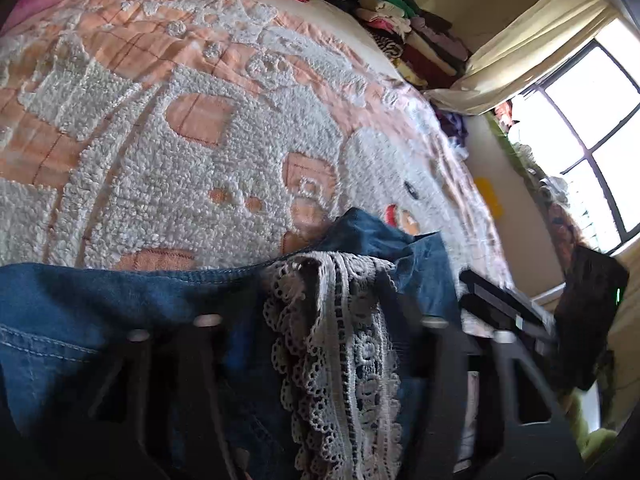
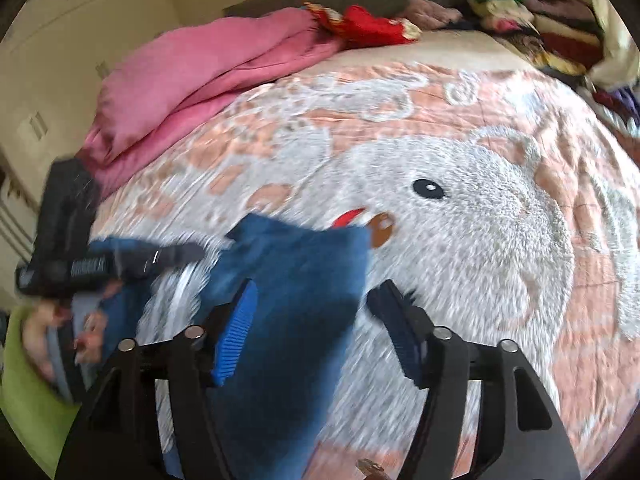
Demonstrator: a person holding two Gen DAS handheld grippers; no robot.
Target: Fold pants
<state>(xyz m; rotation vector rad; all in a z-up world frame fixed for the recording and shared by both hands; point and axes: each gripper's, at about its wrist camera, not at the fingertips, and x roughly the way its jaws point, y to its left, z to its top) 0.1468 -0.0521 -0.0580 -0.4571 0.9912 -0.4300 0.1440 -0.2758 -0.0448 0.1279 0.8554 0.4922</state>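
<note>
Left gripper (image 1: 316, 320) clamps pants (image 1: 80, 320) at lace trim (image 1: 344, 340); right gripper (image 2: 312, 320) jaws wide over bedspread (image 2: 500, 240); pinch opposite hem, keep denim taut.

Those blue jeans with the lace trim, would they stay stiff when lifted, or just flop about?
Probably floppy: the jeans bunch and drape in folds over the left gripper, and the lace trim hangs in loose ruffles. They likely won't slide much, since the bedspread under them looks nubbly. The denim looks thick, so perhaps fairly heavy for cloth.
</note>
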